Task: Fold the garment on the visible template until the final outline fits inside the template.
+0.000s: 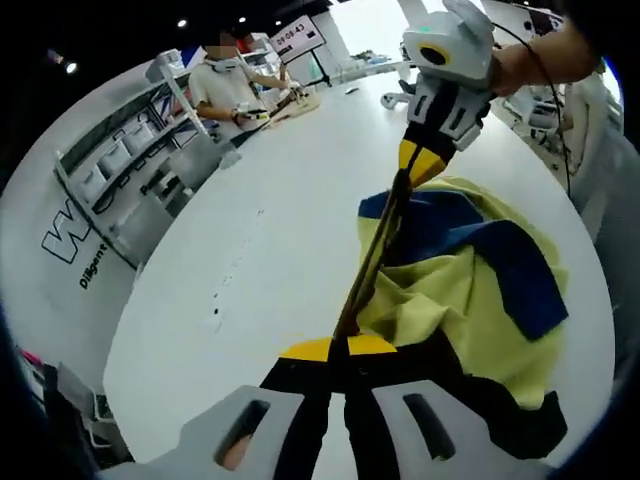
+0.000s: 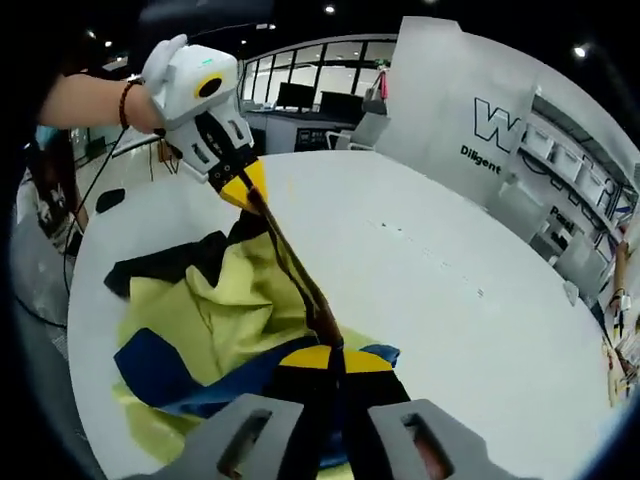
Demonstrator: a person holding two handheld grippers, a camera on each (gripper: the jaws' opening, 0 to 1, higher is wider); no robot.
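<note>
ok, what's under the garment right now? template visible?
Bare white table shows around the yellow, blue and black garment. No template outline shows; anything beneath the bunched fabric is covered. Left gripper and right gripper pinch one edge, stretched taut between them.

Light: you work under bright ceiling spots (image 1: 181, 22), even and white.
Glare: your counter (image 2: 420, 250) washes pale.
Edges: strong fisheye bending.
Focus: mostly sharp, distance softer.

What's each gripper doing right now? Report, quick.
Left gripper: shut on the garment, holding one end of its taut edge.
Right gripper: shut on the garment, holding the other end.
</note>
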